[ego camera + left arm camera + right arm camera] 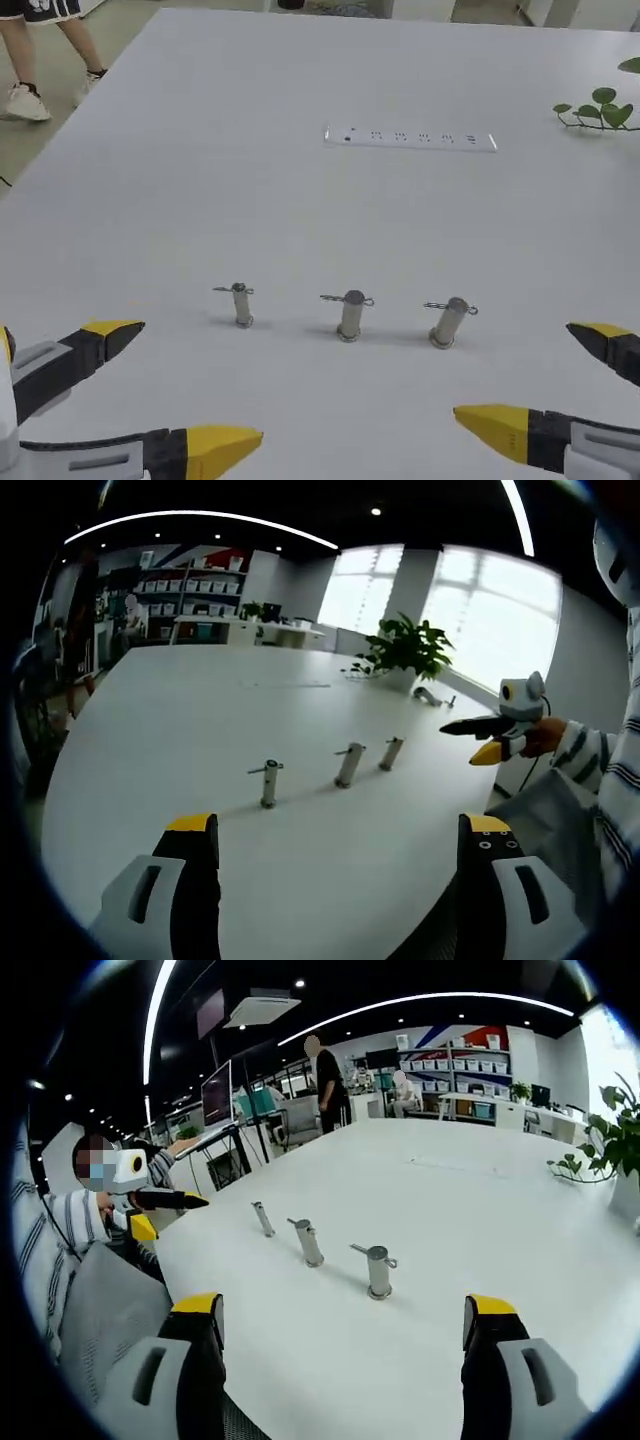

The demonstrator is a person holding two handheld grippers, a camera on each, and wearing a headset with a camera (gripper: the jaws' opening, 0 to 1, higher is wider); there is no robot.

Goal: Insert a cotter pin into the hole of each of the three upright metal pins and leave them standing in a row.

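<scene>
**A:** What is on your left?

**B:** My left gripper (180, 385), low at the near edge of the white table (200, 180). Its yellow-tipped jaws are spread wide with nothing between them. In the left gripper view I see bare tabletop in the gap.

**A:** And the pins?

**B:** They stand in a row across the table just ahead of me, clear of both grippers.
- The left pin (241, 305) stands on its base, and the first cotter pin (230, 290) runs crosswise through its top.
- The middle pin (350, 315) is well apart from it and carries the second cotter pin (345, 298), loop end to the right.
- The right pin (447, 322) has the third cotter pin (450, 308) through it the same way.

**A:** What is beyond them?

**B:** A white power strip (410, 138) lies flat farther up the table. A leafy plant (600, 110) is at the far right edge. A person's legs (30, 60) show on the floor past the table's far left corner.

**A:** And your right hand?

**B:** My right gripper (525, 372) is low at the near right, level with the left one. Its jaws are also wide apart and hold nothing. In the right gripper view the right pin sits nearest, just beyond the tips.
</scene>
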